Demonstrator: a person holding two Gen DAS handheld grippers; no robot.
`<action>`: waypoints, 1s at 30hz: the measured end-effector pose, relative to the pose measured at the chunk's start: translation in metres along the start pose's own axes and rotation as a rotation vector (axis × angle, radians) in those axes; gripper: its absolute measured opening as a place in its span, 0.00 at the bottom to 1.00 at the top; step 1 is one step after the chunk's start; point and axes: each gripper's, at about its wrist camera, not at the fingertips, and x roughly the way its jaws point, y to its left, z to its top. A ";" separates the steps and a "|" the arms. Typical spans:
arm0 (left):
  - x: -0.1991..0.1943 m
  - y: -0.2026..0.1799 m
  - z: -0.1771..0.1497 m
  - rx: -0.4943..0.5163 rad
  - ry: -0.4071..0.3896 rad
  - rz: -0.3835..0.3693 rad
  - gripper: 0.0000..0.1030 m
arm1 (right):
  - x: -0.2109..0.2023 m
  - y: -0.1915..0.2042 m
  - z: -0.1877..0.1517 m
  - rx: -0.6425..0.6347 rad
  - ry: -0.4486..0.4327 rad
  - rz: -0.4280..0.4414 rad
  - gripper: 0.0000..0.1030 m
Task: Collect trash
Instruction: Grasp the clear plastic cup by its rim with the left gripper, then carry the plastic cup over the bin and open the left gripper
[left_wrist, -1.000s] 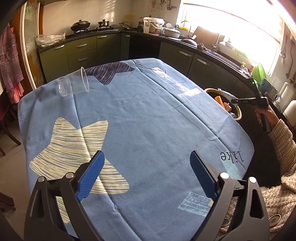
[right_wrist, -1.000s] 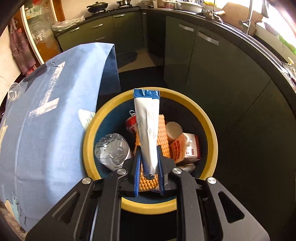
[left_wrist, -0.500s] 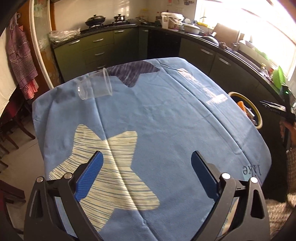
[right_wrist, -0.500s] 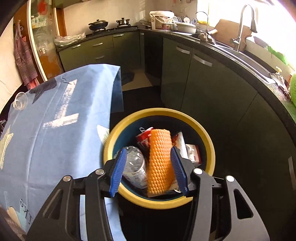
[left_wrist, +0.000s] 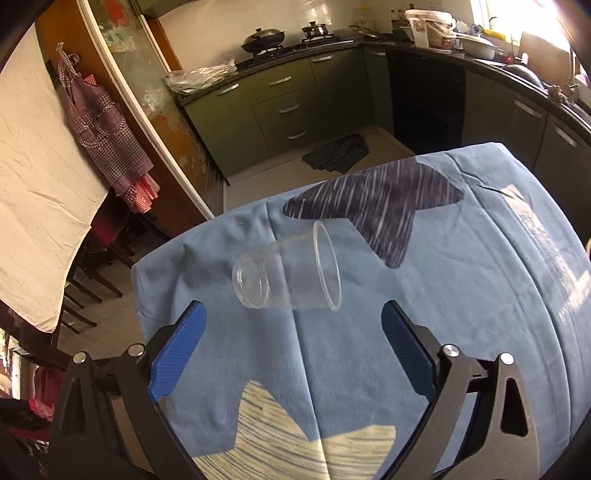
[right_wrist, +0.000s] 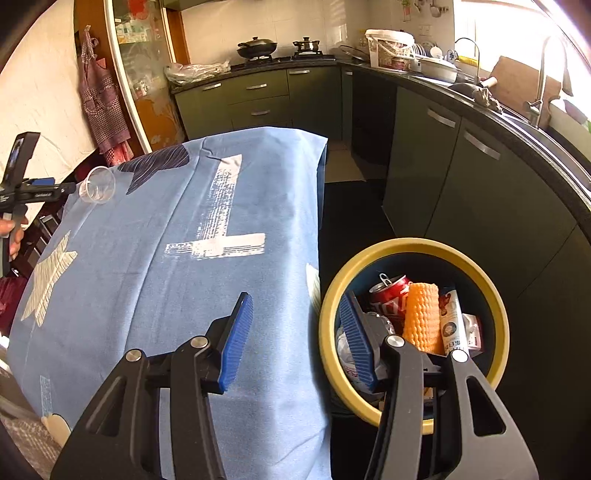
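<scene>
Clear plastic cup (left_wrist: 288, 275) on its side on the blue-clothed counter (left_wrist: 461, 295), at 12 o'clock just ahead of left gripper (left_wrist: 295, 343), fingers spread, empty. Right gripper (right_wrist: 295, 339) spread too, empty; trash bin (right_wrist: 498, 325) at its 3 o'clock.

Bright window (right_wrist: 517, 22) glare blows out the upper right; fisheye edges curve, slightly blurred.

Clear glossy plastic cup (left_wrist: 291, 273), matt cloth (left_wrist: 461, 295)
</scene>
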 end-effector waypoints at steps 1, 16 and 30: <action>0.006 0.000 0.004 -0.007 0.006 0.008 0.88 | 0.001 0.002 -0.001 -0.003 0.002 0.008 0.48; 0.045 -0.002 0.021 -0.035 0.051 0.090 0.62 | 0.007 0.011 -0.005 -0.010 0.016 0.056 0.50; 0.045 0.005 0.011 -0.012 0.052 0.077 0.05 | -0.005 0.017 -0.006 -0.017 0.001 0.059 0.52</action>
